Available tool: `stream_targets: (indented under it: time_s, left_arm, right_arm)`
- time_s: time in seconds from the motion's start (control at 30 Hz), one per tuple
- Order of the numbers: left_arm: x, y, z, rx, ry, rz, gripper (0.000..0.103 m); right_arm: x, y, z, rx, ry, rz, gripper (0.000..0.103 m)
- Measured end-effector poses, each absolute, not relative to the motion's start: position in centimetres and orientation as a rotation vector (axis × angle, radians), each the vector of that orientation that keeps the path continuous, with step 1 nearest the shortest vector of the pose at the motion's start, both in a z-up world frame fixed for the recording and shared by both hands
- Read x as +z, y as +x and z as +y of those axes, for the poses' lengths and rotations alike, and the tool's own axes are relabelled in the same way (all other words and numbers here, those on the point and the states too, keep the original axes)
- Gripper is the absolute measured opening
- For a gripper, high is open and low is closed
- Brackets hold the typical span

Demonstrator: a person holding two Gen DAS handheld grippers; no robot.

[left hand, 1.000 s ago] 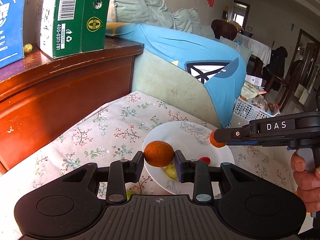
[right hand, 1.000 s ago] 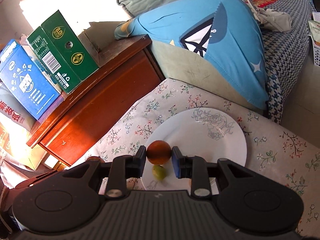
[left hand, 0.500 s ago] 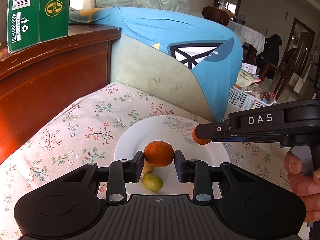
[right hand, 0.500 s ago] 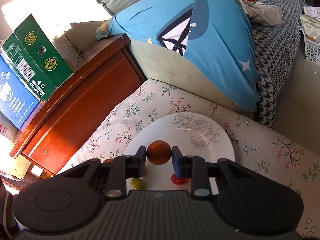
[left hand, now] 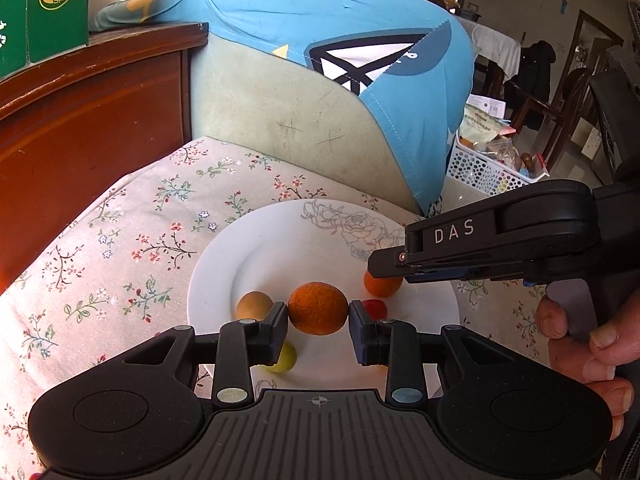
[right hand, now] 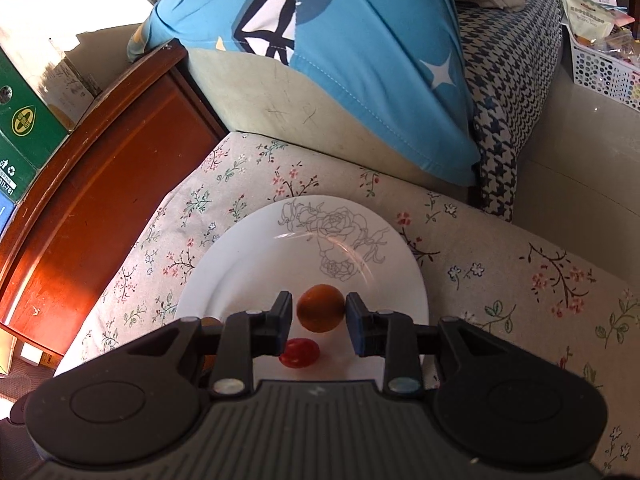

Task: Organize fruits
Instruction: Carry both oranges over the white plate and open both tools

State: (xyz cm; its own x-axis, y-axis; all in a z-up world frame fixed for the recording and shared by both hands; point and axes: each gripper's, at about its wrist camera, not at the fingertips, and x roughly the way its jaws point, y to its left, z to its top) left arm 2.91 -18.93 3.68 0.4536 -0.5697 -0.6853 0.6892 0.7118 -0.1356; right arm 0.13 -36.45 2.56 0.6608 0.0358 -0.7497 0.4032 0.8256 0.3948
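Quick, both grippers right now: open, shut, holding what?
Left gripper: shut on an orange over the plate.
Right gripper: jaws opening, a second orange between them, gap at the left pad.

The left gripper's finger [left hand: 276, 334] hides part of the green fruit [left hand: 285, 358]. The right gripper's body covers most of a brown fruit [right hand: 210, 322]. The plate's [right hand: 248, 248] near rim is hidden.

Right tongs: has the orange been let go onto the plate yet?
Being let go: the right tongs are opening, a thin gap showing beside the orange between them, over the white plate. Whether it rests on the plate, cannot tell.
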Motion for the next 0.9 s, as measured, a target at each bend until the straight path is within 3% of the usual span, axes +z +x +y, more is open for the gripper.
stream_targets:
  time_s: [0.13, 0.23, 0.33, 0.4, 0.47, 0.67, 0.9]
  left_arm:
    - [4.3, 2.5, -19.2, -0.79, 0.186, 0.75, 0.033]
    - [4.8, 2.1, -19.2, -0.794, 0.186, 0.74, 0.037]
    - [5.5, 1.9, -18.6, -0.767, 0.169, 0.715, 0.067]
    - [6.3, 1.8, -18.0, -0.76, 0.149, 0.698, 0.068]
    - [7.1, 1.9, -17.4, -0.76, 0.134, 0.698, 0.072]
    - [8.9, 1.8, -14.9, -0.689, 0.149, 0.675, 0.076]
    - [10.2, 1.8, -10.9, -0.618, 0.083, 0.699, 0.077]
  right_arm:
    - [2.7, 0.1, -36.5, -0.223, 0.573, 0.825, 0.032]
    - [3.2, 0.0, -36.7, -0.225, 0.59, 0.803, 0.04]
    - [4.0, -0.4, -36.7, -0.226, 0.586, 0.782, 0.046]
    - [4.6, -0.5, -36.6, -0.228, 0.572, 0.768, 0.047]
    - [5.1, -0.7, -36.5, -0.233, 0.557, 0.755, 0.056]
    - [6.1, -1.5, -35.7, -0.207, 0.538, 0.743, 0.063]
    - [7.3, -2.6, -33.8, -0.161, 0.488, 0.724, 0.064]
